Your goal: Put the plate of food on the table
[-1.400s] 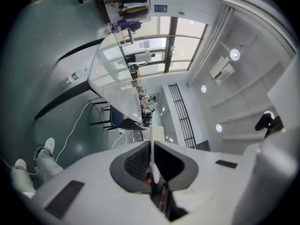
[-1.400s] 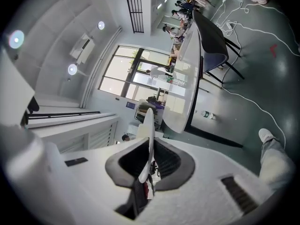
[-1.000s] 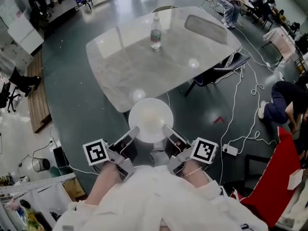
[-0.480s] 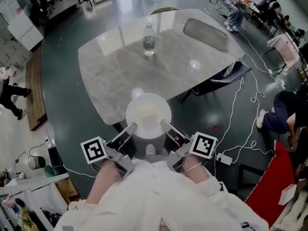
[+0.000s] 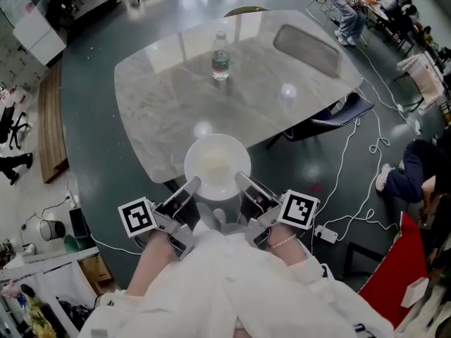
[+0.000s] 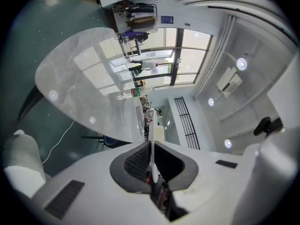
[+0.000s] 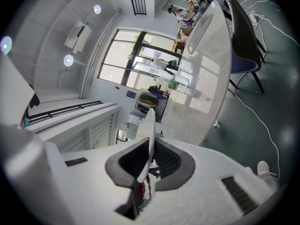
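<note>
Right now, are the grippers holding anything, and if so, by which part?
Both hold the white plate by its rim. The left gripper is clamped on the near-left edge and the right gripper on the near-right edge.

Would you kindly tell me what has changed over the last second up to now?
The plate of food has been carried forward toward the table; in the head view it now overlaps the near edge further. The left gripper and right gripper stay shut on its rim, one on each side. The water bottle stands upright as before.
</note>
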`<state>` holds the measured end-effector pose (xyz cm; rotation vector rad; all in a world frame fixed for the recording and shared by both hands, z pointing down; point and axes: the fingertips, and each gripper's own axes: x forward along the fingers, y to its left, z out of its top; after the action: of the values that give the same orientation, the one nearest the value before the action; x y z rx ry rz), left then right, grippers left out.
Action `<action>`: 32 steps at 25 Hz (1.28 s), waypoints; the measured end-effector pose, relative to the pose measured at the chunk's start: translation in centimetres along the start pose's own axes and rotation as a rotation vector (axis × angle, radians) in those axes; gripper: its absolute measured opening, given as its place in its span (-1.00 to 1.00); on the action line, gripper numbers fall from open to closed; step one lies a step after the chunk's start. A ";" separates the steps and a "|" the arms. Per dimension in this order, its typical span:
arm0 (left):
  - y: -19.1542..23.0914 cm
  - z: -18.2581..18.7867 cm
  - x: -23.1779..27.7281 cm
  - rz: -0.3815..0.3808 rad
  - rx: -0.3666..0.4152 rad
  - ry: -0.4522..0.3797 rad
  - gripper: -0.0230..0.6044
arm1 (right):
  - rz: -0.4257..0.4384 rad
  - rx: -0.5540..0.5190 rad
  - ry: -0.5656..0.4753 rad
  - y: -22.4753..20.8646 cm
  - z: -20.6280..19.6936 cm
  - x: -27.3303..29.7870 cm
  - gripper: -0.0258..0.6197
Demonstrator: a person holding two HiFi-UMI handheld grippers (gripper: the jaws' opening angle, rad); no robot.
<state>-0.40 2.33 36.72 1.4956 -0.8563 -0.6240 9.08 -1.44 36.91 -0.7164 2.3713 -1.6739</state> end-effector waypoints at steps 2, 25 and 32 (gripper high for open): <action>0.2 0.2 0.1 0.005 -0.009 -0.006 -0.84 | -0.010 0.012 0.007 -0.4 0.0 0.3 -0.88; 2.0 13.3 6.2 0.022 -0.056 0.083 -0.84 | -0.077 -0.002 -0.032 -2.0 7.1 12.1 -0.87; 2.1 17.2 8.5 0.021 -0.051 0.128 -0.84 | -0.099 0.007 -0.076 -2.2 9.5 15.3 -0.87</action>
<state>-9.60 -14.63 37.67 1.4617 -0.7517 -0.5251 0.06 -17.18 37.72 -0.8931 2.3121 -1.6604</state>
